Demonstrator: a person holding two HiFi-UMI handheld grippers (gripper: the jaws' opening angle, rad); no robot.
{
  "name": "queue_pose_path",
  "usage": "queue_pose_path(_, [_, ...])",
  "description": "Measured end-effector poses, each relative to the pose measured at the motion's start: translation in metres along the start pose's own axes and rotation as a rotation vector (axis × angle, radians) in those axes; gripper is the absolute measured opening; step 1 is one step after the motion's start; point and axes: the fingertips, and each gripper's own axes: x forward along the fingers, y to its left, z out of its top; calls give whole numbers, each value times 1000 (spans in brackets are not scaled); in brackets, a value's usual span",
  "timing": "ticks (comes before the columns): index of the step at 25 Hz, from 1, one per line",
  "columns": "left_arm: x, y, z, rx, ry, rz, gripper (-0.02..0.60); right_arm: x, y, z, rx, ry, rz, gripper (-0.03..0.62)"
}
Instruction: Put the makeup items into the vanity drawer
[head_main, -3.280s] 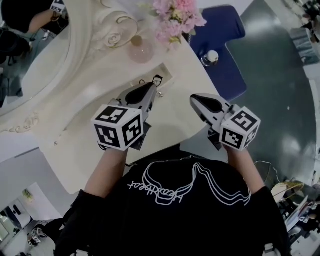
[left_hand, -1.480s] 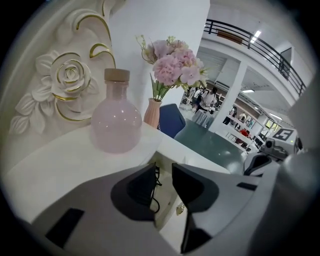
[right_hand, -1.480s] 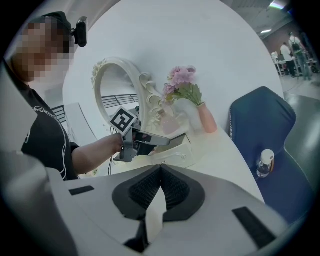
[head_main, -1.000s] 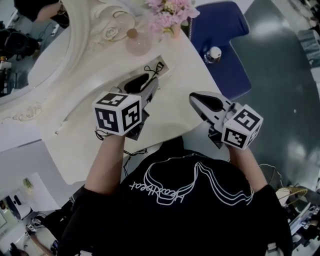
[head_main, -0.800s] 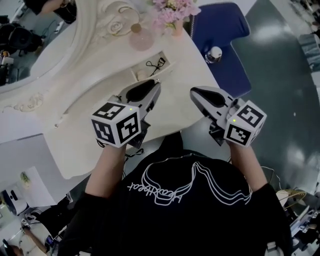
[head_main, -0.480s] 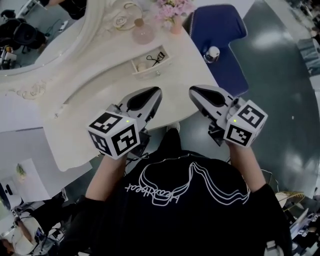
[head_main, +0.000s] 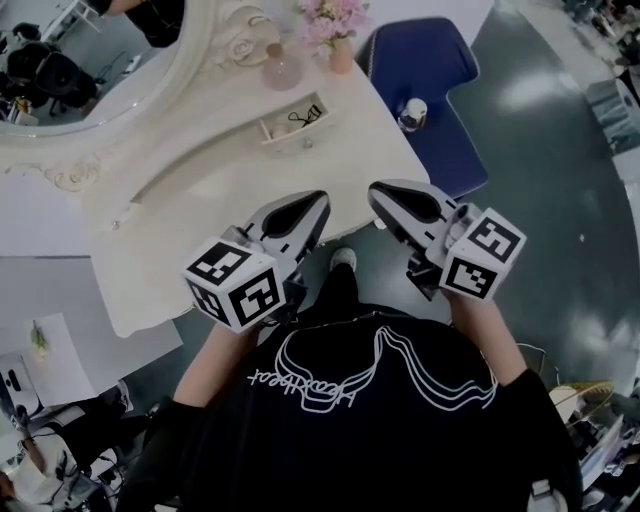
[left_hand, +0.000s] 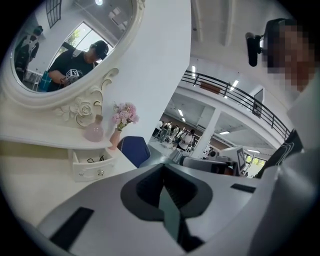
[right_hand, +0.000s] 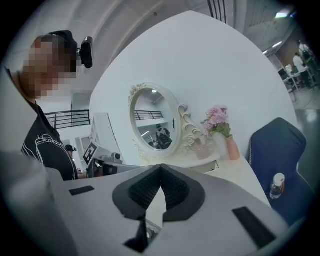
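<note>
The small white vanity drawer (head_main: 290, 128) stands pulled open on the vanity top (head_main: 190, 200), with a black eyelash curler (head_main: 305, 115) lying inside. In the left gripper view the drawer (left_hand: 89, 169) is far off to the left. My left gripper (head_main: 319, 201) hangs off the vanity's front edge, well back from the drawer; its jaws are closing to shut with nothing between them. My right gripper (head_main: 374, 192) is beside it, shut and empty, over the floor. Both pairs of jaws meet tip to tip in the gripper views, left gripper (left_hand: 163, 168) and right gripper (right_hand: 160, 168).
A pink perfume bottle (head_main: 282, 70) and a vase of pink flowers (head_main: 336, 22) stand behind the drawer, below the oval mirror (head_main: 90, 50). A blue chair (head_main: 432, 90) with a small bottle (head_main: 412, 112) on it stands to the right of the vanity.
Both grippers have drawn back from the drawer toward my body, and the vanity has receded in the head view. The drawer stays open with the curler inside.
</note>
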Motion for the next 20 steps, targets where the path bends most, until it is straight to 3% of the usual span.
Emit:
queue_pose_path(6, [-7, -14, 1, 13, -18, -26, 6, -4, 16, 1, -33, -2, 8, 5])
queue_pose_path(20, [-22, -16, 5, 20, -43, 1, 6, 2, 32, 3, -49, 10, 32, 5])
